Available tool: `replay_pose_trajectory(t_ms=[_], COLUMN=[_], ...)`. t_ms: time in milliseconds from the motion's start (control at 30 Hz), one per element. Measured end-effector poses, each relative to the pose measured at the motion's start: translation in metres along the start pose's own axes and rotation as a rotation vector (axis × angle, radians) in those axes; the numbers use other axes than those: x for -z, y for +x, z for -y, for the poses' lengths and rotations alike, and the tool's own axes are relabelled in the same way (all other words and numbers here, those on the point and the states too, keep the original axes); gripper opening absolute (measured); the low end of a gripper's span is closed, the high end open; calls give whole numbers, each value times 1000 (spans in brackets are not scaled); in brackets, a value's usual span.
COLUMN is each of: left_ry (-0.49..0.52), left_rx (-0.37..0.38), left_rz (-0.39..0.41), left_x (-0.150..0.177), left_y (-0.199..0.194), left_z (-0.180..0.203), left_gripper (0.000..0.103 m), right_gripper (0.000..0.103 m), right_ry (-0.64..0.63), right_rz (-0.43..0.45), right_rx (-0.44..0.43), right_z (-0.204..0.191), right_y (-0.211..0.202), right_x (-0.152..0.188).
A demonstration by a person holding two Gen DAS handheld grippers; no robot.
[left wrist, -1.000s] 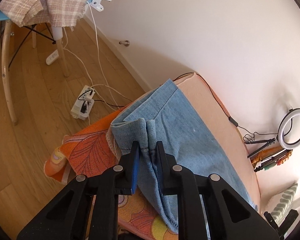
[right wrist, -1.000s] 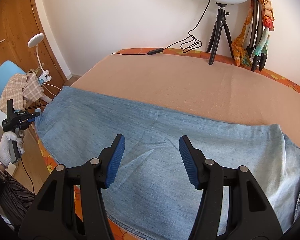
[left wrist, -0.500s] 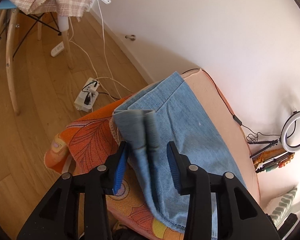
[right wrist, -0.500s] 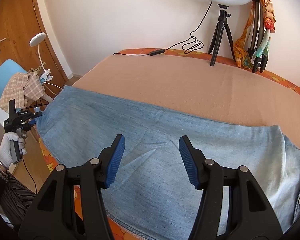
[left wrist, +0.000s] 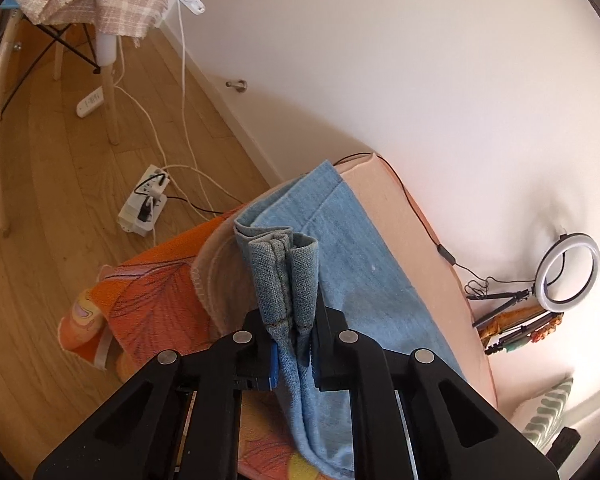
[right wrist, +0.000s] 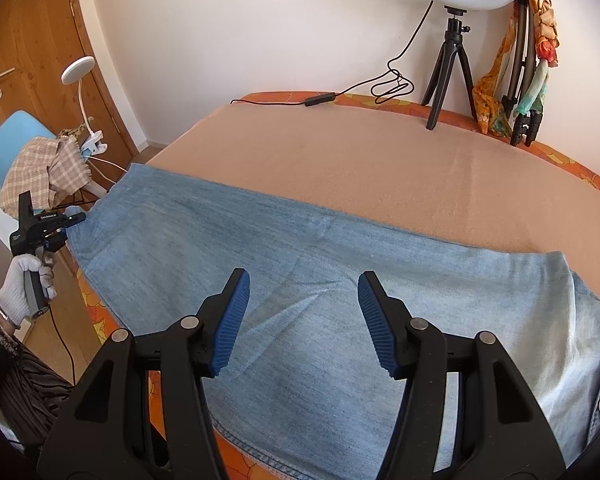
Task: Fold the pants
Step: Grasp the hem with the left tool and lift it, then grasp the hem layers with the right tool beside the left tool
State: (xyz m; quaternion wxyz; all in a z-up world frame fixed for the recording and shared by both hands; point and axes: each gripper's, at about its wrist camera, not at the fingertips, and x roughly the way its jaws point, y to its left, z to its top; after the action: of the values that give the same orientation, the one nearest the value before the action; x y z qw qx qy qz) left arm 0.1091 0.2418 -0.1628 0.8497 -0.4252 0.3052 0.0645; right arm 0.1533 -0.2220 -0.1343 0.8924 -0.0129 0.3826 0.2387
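On the peach-coloured blanket [right wrist: 380, 168] that covers the table lie the light blue denim pants [right wrist: 300, 280], spread flat with the leg running to the left and the waist with a metal button at the lower right edge of the right wrist view. At the far left end, the left gripper [left wrist: 294, 340] has just been closing its jaws, and now they are pressed together on the bunched hem of the pants [left wrist: 284, 276], which stands up folded between the black fingers and is lifted a little above the blanket. From the right wrist view this gripper [right wrist: 70, 218] is seen from the side, pointing toward the cloth and slightly downward, and the person's hand in a white glove [right wrist: 22, 284] holds its handle from below, with a dark striped sleeve [right wrist: 16, 380] under it. The right gripper [right wrist: 304, 316] hovers over the middle of the leg, tilted downward, its blue ribbed pads [right wrist: 232, 324] spread apart and nothing between them. Behind stand a white ring light on a black tripod [right wrist: 456, 20] and a blue chair with a checked cloth [right wrist: 40, 168].
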Motion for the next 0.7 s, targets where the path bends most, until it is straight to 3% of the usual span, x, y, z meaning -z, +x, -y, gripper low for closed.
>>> replay_pose_trajectory(t_ms=[267,533,700], left_ry=[252,495,547], left_rx=[77,180,196], left_rz=[-27,-172,-250], left_x=[24,81,106], left_y=[1,32,50], left_z=[90,166,178], left_gripper=[9,9,9], right_gripper=[59,62,66], right_ry=[53,218,275], right_rz=[-14,-110,-170], right_rx=[-50,-274,-382], right_z=[6,12,-3], right_y=[5,35,78], right_x=[-2,-18,-44])
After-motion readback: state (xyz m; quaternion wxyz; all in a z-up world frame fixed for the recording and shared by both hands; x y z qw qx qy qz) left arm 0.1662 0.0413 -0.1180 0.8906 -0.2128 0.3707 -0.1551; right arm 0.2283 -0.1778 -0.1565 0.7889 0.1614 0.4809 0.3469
